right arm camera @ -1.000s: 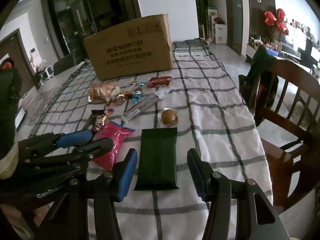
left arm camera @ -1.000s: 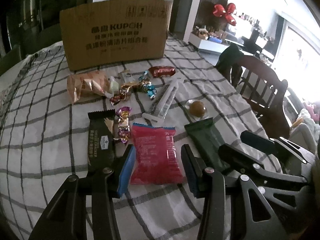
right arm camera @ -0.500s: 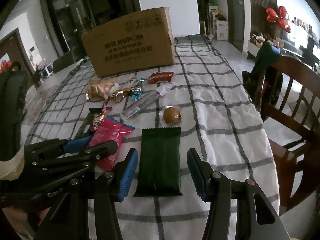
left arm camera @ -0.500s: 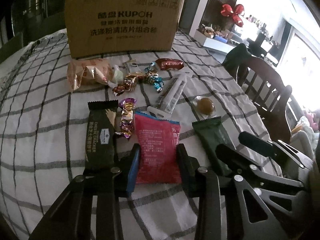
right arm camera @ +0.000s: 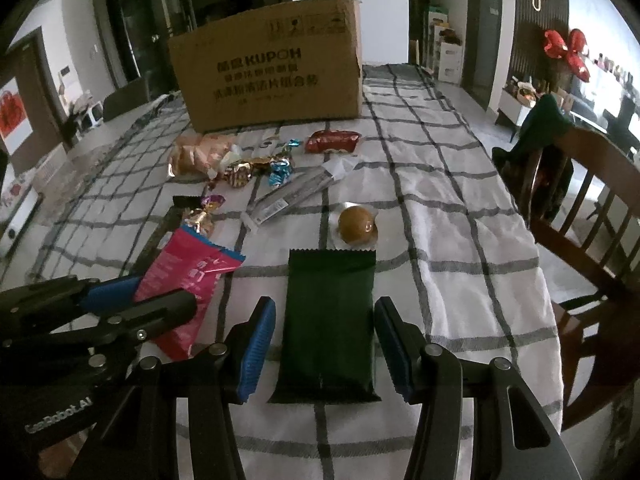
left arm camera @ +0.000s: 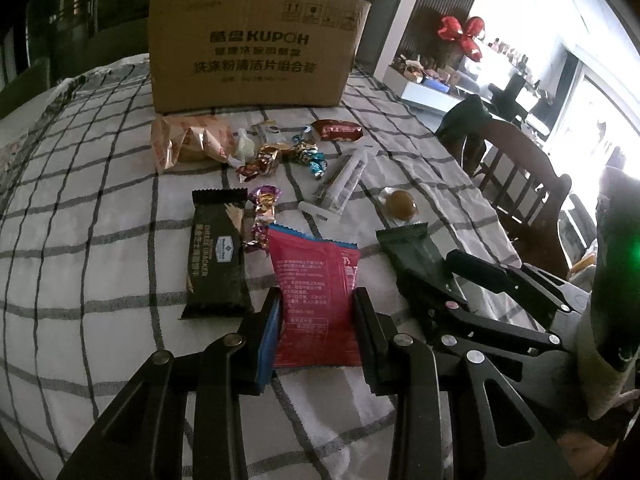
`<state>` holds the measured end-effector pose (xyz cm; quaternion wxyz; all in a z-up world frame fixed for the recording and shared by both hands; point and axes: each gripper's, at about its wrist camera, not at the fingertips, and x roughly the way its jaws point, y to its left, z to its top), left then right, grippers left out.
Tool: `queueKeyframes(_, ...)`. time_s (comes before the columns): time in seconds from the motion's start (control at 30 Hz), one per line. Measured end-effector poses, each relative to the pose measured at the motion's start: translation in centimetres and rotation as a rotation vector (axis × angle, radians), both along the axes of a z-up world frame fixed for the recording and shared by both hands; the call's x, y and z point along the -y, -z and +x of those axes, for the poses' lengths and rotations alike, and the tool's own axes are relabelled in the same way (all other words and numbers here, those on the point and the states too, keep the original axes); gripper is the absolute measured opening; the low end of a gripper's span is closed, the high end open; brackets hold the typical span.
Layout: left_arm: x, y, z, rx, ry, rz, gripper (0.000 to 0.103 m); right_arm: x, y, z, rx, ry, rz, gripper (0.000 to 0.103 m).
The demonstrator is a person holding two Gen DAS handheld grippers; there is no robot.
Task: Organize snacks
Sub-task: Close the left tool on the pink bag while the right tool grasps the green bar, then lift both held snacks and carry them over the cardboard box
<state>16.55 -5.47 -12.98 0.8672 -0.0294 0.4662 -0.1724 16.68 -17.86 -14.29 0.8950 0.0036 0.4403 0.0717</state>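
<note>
Your left tool (left arm camera: 316,322) has closed in over the last second: the jaws stood wide around the red snack packet (left arm camera: 316,292) a moment ago, and now both pads sit right against the packet's long edges, the blue pad on one side and the black one on the other. You look to have it pinched, or very nearly (the wrapper is not visibly creased, so the grip is probably light). That suggests the first pick of the sorting job is about ready to lift.

Your right tool (right arm camera: 326,346) has moved forward but not closed. Its jaws are wide apart, straddling the lower half of the dark green packet (right arm camera: 328,320), with a clear gap of desk cloth showing on each side between pad and wrapper. It holds nothing.

Both packets lie flat on the checked desk (right arm camera: 460,240), side by side and near the front edge, each running lengthwise straight into its own tool. Just left of the red one lies the black cracker bar (left arm camera: 218,256). The remaining sweets are scattered farther back, in front of the cardboard box (left arm camera: 252,48), which is probably where everything is headed.
</note>
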Motion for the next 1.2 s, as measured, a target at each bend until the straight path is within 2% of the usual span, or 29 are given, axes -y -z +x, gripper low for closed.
queueKeyframes(0.1,-0.2,0.0,0.0,-0.001,-0.004,-0.007,0.034,0.0,0.3,0.2,-0.009,0.010,-0.018,0.053)
queueKeyframes(0.23,-0.3,0.0,-0.1,0.002,-0.009,-0.006,0.034,-0.2,0.5,0.2,-0.006,0.009,-0.032,0.046)
queueKeyframes(0.5,-0.3,-1.2,-0.8,0.042,-0.017,0.002,0.034,0.2,-0.7,-0.6,0.030,0.029,-0.029,0.046)
queueKeyframes(0.9,-0.5,-6.0,-1.7,0.174,-0.030,0.004,0.034,1.0,-5.9,-2.0,0.139,0.034,0.028,0.046)
queueKeyframes(1.2,-1.4,-10.1,-1.0,0.256,-0.045,-0.029,0.034,1.1,-10.0,-1.6,0.235,0.020,0.074,0.046)
